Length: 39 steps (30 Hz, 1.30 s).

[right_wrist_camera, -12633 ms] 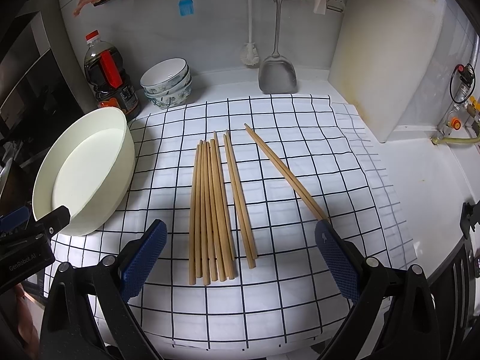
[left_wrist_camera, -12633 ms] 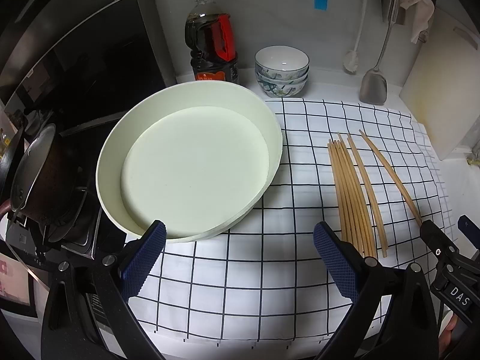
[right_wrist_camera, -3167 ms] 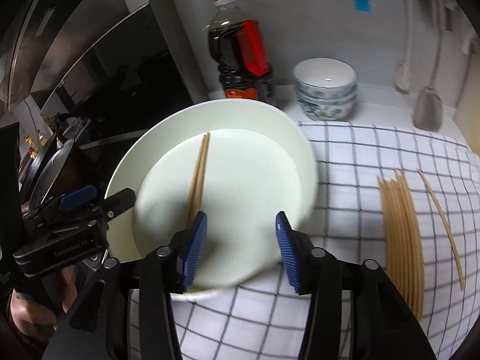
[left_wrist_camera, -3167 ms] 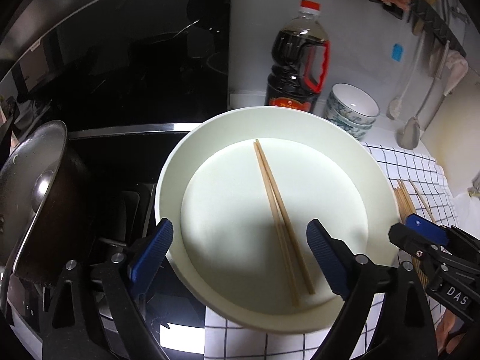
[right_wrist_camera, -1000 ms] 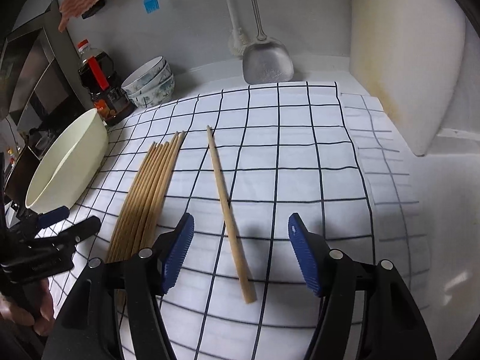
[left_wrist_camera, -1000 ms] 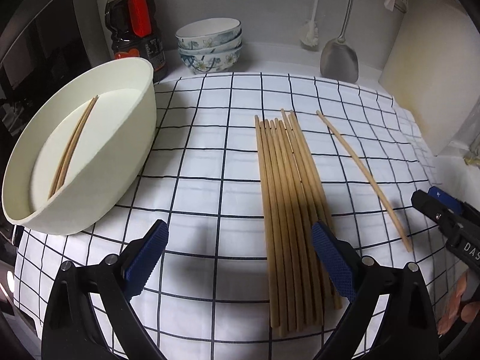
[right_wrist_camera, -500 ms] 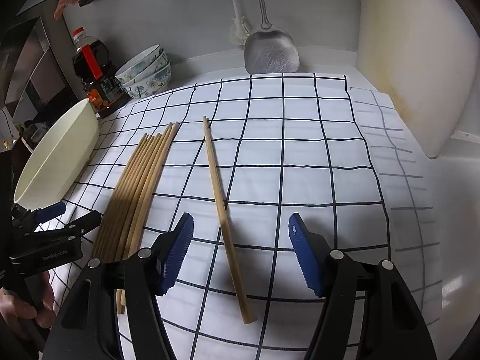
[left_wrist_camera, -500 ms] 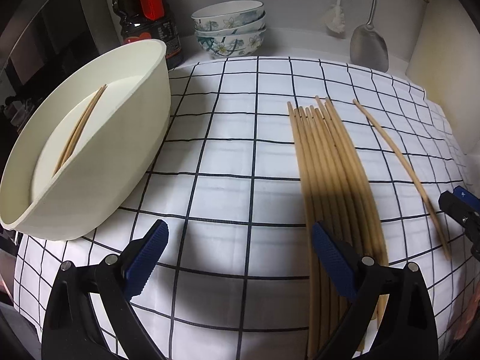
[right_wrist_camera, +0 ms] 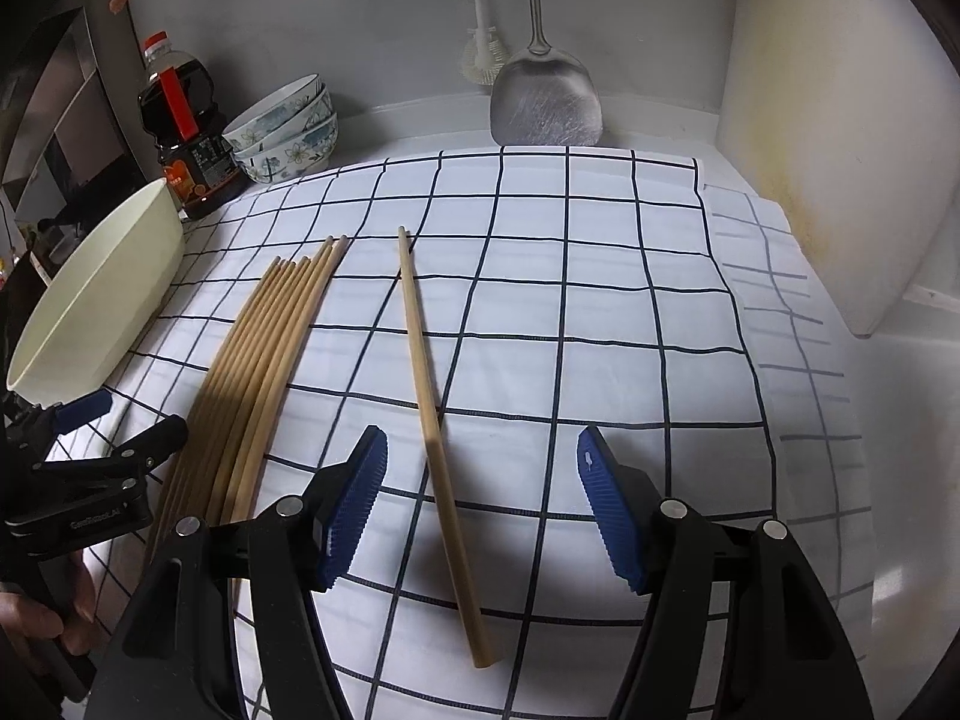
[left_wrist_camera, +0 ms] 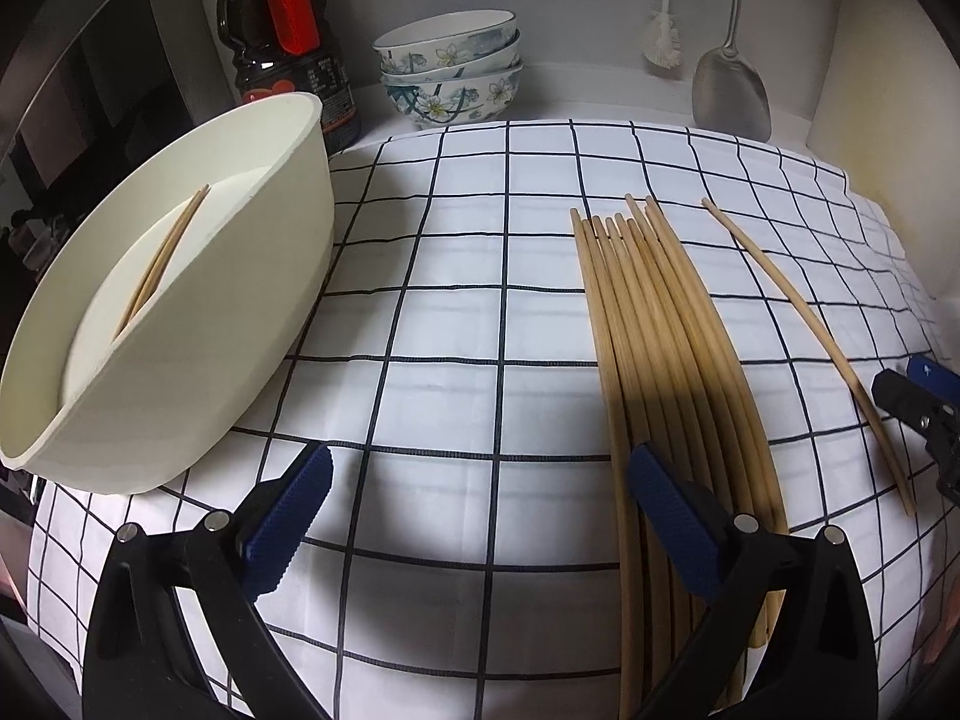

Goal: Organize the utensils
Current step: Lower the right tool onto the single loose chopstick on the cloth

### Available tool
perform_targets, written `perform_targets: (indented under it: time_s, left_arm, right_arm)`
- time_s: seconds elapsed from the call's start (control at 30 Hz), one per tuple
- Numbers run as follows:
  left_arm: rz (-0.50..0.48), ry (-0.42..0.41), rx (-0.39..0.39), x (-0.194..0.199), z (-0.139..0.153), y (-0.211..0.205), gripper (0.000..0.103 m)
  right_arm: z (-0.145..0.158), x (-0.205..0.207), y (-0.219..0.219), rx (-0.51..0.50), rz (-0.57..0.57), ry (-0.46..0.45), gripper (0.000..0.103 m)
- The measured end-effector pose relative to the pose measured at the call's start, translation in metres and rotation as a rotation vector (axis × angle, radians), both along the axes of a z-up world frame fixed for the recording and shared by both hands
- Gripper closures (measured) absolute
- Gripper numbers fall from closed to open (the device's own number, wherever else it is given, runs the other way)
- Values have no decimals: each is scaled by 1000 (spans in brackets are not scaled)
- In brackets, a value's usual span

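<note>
A row of several wooden chopsticks [left_wrist_camera: 660, 330] lies on the checked cloth [left_wrist_camera: 480, 312], also seen in the right wrist view [right_wrist_camera: 264, 360]. My left gripper [left_wrist_camera: 477, 480] hangs open low over the cloth, its right finger over the row's near end. A separate chopstick [right_wrist_camera: 429, 384] lies to the right of the row [left_wrist_camera: 804, 324]. My right gripper [right_wrist_camera: 480, 462] is open astride its near half, pads clear of it. The cream bowl [left_wrist_camera: 252, 276] at the left holds two chopsticks [left_wrist_camera: 162, 252].
A dark sauce bottle [left_wrist_camera: 282, 42], stacked floral bowls [left_wrist_camera: 450, 72], a hanging metal spatula [right_wrist_camera: 546, 96] and a brush [left_wrist_camera: 660, 42] line the back wall. A pale cutting board [right_wrist_camera: 840, 138] leans at the right. A hand [right_wrist_camera: 36, 618] holds the left gripper [right_wrist_camera: 108, 462].
Both grippers have sunk a little closer to the cloth over the last second. Since the earliest frames a pair of chopsticks has gone from the cloth into the bowl.
</note>
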State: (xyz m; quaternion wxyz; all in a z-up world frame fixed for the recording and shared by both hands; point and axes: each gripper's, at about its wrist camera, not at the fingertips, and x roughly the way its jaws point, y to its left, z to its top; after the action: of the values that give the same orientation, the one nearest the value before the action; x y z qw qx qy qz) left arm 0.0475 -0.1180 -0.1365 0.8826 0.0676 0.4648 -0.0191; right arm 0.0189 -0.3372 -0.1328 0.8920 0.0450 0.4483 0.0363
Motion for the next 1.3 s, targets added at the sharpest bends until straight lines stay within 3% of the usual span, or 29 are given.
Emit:
perform_targets:
  time_s: [0.13,0.43,0.63,0.8,1.0,1.13,1.3]
  left_arm:
    - [-9,-22,28,-5,1,1,6]
    - [54,17,25,16,-4,0,6]
    - [81,54,-62,22,-7,11,6]
    - [57,30,-24,16,-5,4,9]
    - [46,27,-60,21,-4,1,18]
    - [-8,22,-70,18,-1,-7,39]
    - [-33,23,-84,11,1,-14,58]
  right_arm:
    - [1,0,-3,-1,-1,-5,40]
    - [-3,6,-1,-33,13,11,40]
    - [-7,16,5,-77,33,22,40]
    - [-14,20,14,-126,68,51,40]
    - [-15,22,17,-112,87,36,40]
    - [-15,20,22,-116,109,13,51]
    - [-14,18,28,-112,132,11,65]
